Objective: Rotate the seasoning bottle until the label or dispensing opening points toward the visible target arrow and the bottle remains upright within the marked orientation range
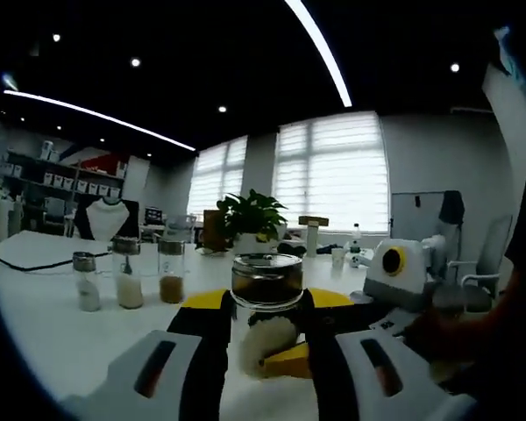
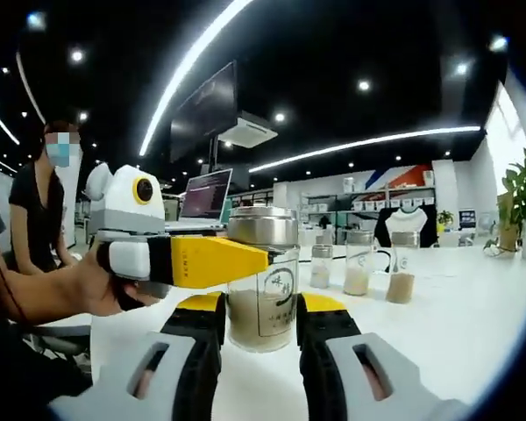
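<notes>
The seasoning bottle point(image 1: 266, 303) is a clear glass jar with a metal lid, pale powder in its lower half, standing upright on the white table point(image 1: 61, 324). My left gripper point(image 1: 265, 329) has its black pads against both sides of it. One yellow jaw of the right gripper point(image 1: 287, 360) crosses low in front of the jar. In the right gripper view the bottle point(image 2: 263, 285) shows a label with dark print facing the camera, and my right gripper point(image 2: 261, 324) is shut on its lower sides. The left gripper point(image 2: 245, 261), held by a hand, reaches in level from the left onto the jar.
Three small shakers point(image 1: 127, 279) stand in a row on the table, also the shakers point(image 2: 359, 267) beyond the jar. A potted plant point(image 1: 250, 219) sits behind. A laptop point(image 2: 206, 197) and a standing person point(image 2: 39, 210) are at the left.
</notes>
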Tool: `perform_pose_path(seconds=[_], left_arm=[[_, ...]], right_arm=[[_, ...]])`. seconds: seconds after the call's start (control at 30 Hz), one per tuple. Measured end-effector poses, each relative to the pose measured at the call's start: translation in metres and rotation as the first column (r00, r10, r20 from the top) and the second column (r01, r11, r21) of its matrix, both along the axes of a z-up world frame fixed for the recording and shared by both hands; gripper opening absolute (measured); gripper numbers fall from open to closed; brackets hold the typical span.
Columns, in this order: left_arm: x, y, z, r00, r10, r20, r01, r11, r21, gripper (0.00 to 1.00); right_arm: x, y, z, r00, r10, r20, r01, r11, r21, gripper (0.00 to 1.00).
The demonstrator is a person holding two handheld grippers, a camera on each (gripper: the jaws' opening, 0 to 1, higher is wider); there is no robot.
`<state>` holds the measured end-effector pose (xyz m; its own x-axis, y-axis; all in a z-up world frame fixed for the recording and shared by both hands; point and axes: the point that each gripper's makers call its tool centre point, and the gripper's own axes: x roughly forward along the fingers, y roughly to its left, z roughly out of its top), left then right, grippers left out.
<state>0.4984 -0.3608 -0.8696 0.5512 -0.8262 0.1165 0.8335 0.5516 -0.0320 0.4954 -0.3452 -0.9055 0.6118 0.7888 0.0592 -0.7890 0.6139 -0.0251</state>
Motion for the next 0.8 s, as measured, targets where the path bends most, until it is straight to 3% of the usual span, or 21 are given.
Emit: perform_pose_path(seconds=[0.1, 0.2, 0.27, 0.37, 0.47, 0.53, 0.63, 0.73, 0.8], left_arm=[[-0.003, -0.002, 0.000, 1.000, -0.019, 0.021, 0.018, 0.999, 0.034, 0.34], [-0.002, -0.001, 0.002, 1.000, -0.007, 0.009, 0.007, 1.000, 0.021, 0.34], [0.001, -0.001, 0.003, 0.999, 0.038, 0.004, -0.038, 0.999, 0.006, 0.34], [0.009, 0.001, -0.003, 0.989, 0.141, -0.043, -0.141, 0.990, 0.003, 0.34], [0.010, 0.000, -0.004, 0.979, 0.194, -0.067, -0.196, 0.980, -0.024, 0.34], [0.010, 0.003, -0.001, 0.968, 0.250, -0.016, -0.250, 0.968, -0.030, 0.35], [0.009, 0.005, -0.003, 0.966, 0.257, -0.026, -0.257, 0.966, -0.029, 0.35], [0.007, 0.011, 0.000, 0.971, 0.239, -0.015, -0.240, 0.970, -0.027, 0.34], [0.005, 0.012, 0.004, 0.980, 0.200, 0.017, -0.199, 0.980, -0.014, 0.34]], right_arm=[[-0.002, 0.003, -0.001, 1.000, 0.011, -0.012, -0.011, 1.000, -0.005, 0.30], [-0.003, 0.002, 0.001, 1.000, -0.024, -0.002, 0.024, 1.000, -0.017, 0.30], [0.001, -0.001, 0.003, 0.996, -0.091, 0.021, 0.092, 0.995, -0.040, 0.30], [0.012, -0.011, -0.005, 0.962, -0.269, 0.051, 0.273, 0.952, -0.138, 0.30], [0.011, -0.008, -0.007, 0.942, -0.333, 0.037, 0.335, 0.933, -0.127, 0.30], [0.009, -0.004, -0.006, 0.941, -0.334, 0.052, 0.338, 0.933, -0.122, 0.30], [0.010, -0.003, -0.007, 0.946, -0.318, 0.062, 0.324, 0.933, -0.155, 0.30], [0.008, 0.002, -0.004, 0.970, -0.235, 0.060, 0.241, 0.963, -0.125, 0.30], [0.003, 0.008, 0.000, 0.993, -0.119, 0.020, 0.120, 0.991, -0.053, 0.30]])
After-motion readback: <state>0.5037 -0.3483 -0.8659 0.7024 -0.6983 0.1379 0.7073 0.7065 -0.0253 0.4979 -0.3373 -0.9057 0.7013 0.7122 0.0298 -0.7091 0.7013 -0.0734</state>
